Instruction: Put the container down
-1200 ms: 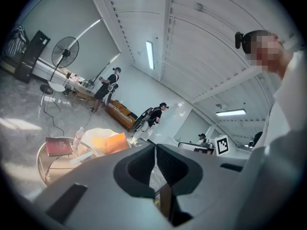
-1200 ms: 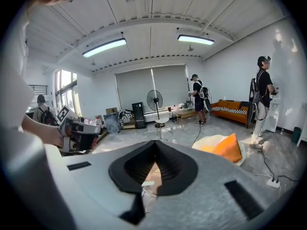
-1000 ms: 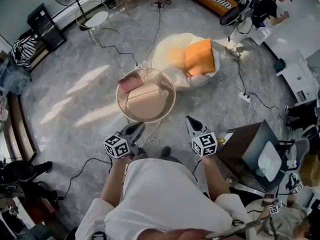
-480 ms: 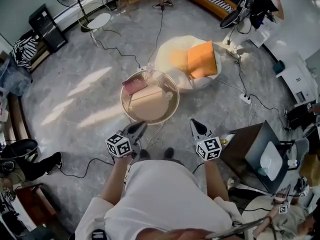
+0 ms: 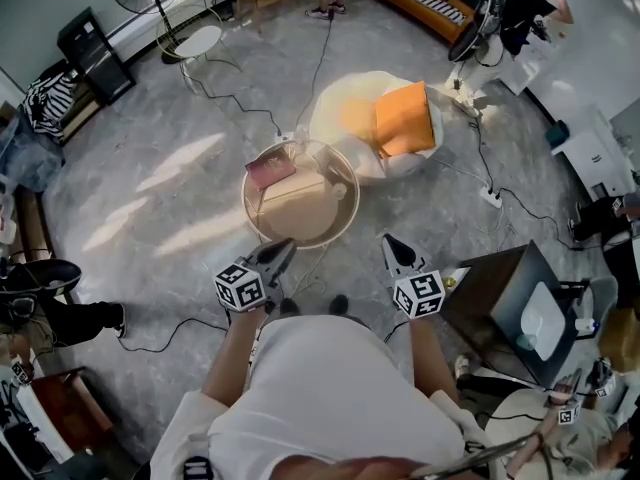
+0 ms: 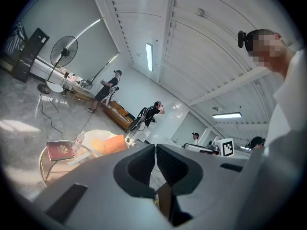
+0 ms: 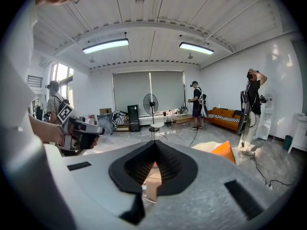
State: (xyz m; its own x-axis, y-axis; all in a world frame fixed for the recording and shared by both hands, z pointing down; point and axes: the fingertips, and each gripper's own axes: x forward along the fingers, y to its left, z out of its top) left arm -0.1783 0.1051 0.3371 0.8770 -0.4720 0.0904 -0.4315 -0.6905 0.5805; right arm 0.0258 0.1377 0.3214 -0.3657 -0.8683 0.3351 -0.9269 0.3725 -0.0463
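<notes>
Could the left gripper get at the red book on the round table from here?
Probably yes: the book lies uncovered on the table, with nothing between it and the left gripper, though its shut jaws must open first.

White tee (image 5: 330,388). Grey left gripper (image 5: 286,245) and right gripper (image 5: 387,240), black ribbed pads (image 6: 139,169), black-white marker cubes (image 5: 238,288).

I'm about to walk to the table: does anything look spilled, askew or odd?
Nothing looks spilled or broken. The book lies flat near the rim of the table. Cables trail loose over the floor round it, a likely trip risk. The left gripper and right gripper are both shut and empty.
</notes>
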